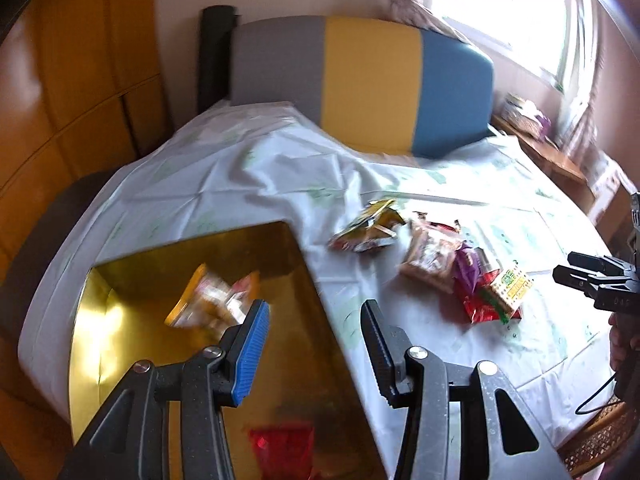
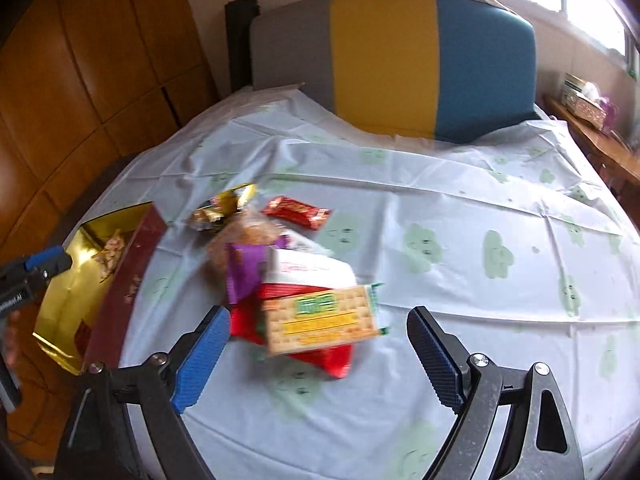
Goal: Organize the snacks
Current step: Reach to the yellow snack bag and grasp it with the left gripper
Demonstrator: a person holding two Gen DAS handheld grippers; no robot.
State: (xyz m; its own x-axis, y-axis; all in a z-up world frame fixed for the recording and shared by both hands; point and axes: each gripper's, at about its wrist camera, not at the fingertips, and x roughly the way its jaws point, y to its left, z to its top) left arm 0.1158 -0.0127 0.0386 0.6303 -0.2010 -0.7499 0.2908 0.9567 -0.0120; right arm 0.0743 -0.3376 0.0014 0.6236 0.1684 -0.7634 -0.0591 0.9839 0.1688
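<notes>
A gold-lined box with dark red sides sits at the table's left edge. A blurred yellow snack packet is inside or just above it, and a red packet lies near its front. My left gripper is open and empty over the box. A pile of snacks lies on the tablecloth: a cracker pack on red packets, a purple packet, a red bar and a gold packet. My right gripper is open around the cracker pack, just above it.
The table has a white cloth with green prints. A chair with a grey, yellow and blue back stands at the far side. Wooden cabinets are at the left, and a shelf with boxes under the window.
</notes>
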